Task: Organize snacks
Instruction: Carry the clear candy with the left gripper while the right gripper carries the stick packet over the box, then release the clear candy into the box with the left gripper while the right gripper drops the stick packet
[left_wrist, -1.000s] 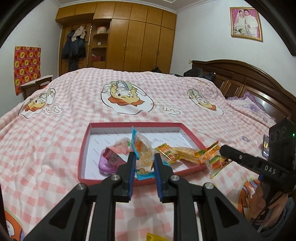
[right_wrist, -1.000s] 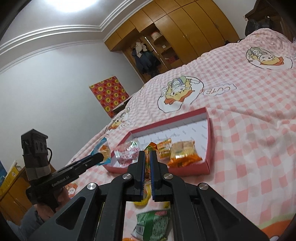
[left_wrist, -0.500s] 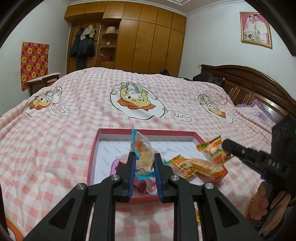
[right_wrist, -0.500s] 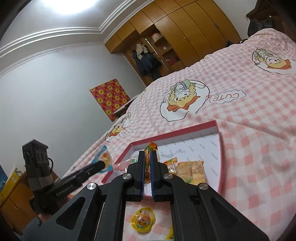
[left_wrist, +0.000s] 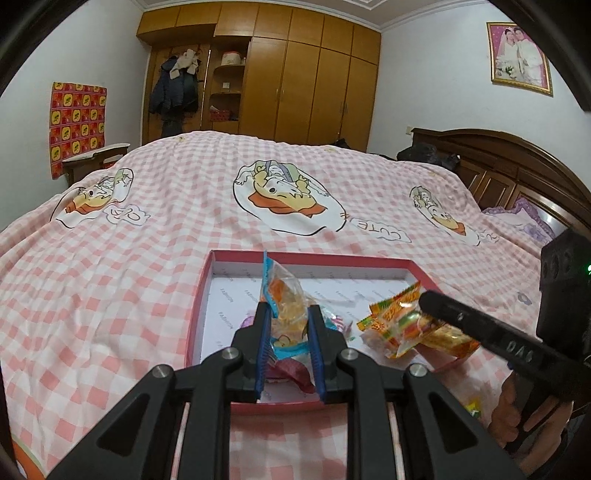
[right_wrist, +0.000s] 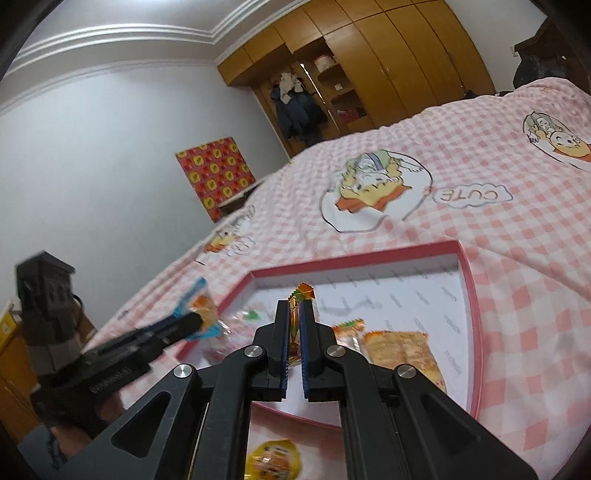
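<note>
Both tools have drifted over the red tray (left_wrist: 199, 295), left tool (left_wrist: 286, 325) clenching a clear-blue packet (left_wrist: 282, 295), right tool (right_wrist: 294, 332) an orange one (right_wrist: 301, 293); snacks underneath are half hidden.

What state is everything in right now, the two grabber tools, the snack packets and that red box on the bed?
Left gripper: fingers shut on the blue-edged packet.
Blue-edged packet: held upright above the red box.
Right gripper: fingers shut on the orange packet.
Orange packet: held over the box's near corner.
Red box: open, lidless, a few snacks lying inside.
Round yellow snack: lying on the bedspread, outside the box.
</note>
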